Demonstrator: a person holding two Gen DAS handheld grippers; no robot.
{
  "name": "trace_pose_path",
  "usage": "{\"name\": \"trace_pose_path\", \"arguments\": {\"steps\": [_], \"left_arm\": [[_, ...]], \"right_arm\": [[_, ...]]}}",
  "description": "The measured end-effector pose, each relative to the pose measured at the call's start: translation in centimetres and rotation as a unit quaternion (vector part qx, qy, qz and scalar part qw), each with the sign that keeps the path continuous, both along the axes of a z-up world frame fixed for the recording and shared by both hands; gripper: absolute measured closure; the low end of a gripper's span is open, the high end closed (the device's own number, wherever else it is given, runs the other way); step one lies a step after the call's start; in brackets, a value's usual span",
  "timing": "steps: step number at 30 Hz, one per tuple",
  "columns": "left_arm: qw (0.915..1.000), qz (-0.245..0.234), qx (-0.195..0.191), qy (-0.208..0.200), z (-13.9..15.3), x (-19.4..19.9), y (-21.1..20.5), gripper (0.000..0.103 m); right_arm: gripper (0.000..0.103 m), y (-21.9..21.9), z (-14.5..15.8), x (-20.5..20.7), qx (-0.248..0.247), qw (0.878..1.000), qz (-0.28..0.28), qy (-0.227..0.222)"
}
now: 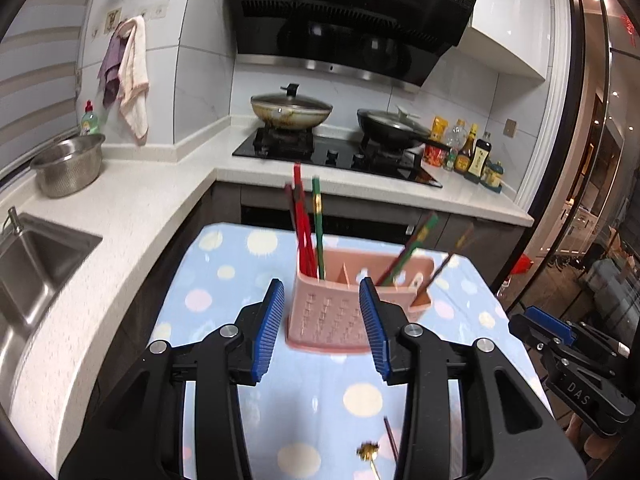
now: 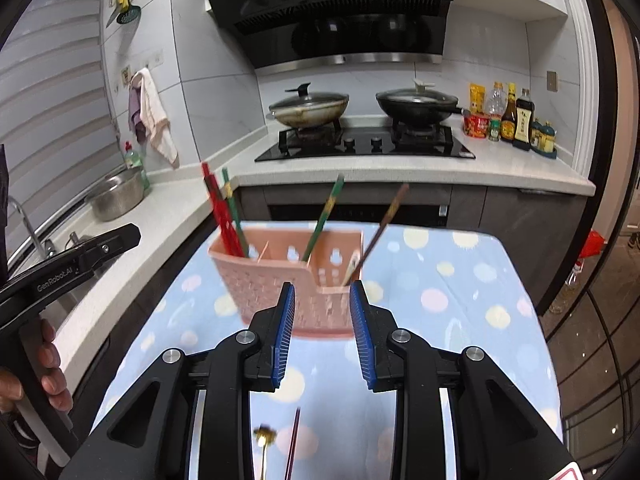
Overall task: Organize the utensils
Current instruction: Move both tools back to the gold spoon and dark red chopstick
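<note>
holder [image 1: 352, 312]: pink perforated plastic, boxy, frame centre
chopsticks [image 1: 306, 232]: red/green thin sticks
my left tongs [image 1: 322, 332]: apart
my right tongs [image 2: 322, 338]: apart

Black linkage arms, silver screws, ribbed blue pads on the fingers [image 1: 272, 328]; "Gen Robot.AI" lettering

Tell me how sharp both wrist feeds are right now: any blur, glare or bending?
Left wrist view: pink perforated plastic utensil caddy and red chopsticks smeared by motion; stove area sharper. Right wrist view: same caddy blurred, brown chopstick streaked. Both: fisheye bends the white countertop, edges vignetted; reflections on the black range hood.
</note>
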State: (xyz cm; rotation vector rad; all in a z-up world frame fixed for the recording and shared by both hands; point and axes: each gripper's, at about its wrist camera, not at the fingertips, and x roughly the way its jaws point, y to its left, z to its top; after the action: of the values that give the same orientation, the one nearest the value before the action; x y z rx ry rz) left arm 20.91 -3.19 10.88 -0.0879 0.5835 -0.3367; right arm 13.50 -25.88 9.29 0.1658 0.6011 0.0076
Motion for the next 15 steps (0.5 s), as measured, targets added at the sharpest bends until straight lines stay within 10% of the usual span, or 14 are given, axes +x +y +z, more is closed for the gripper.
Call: {"name": "trace_pose_path", "arguments": {"steps": [15], "left_arm": [[0.9949, 0.000, 0.005, 0.100, -8.7, -8.9, 2.6, 0.066]], "right_arm": [[0.075, 5.2, -11.5, -11.3, 0.005, 0.990, 0.036, 0.139]]}}
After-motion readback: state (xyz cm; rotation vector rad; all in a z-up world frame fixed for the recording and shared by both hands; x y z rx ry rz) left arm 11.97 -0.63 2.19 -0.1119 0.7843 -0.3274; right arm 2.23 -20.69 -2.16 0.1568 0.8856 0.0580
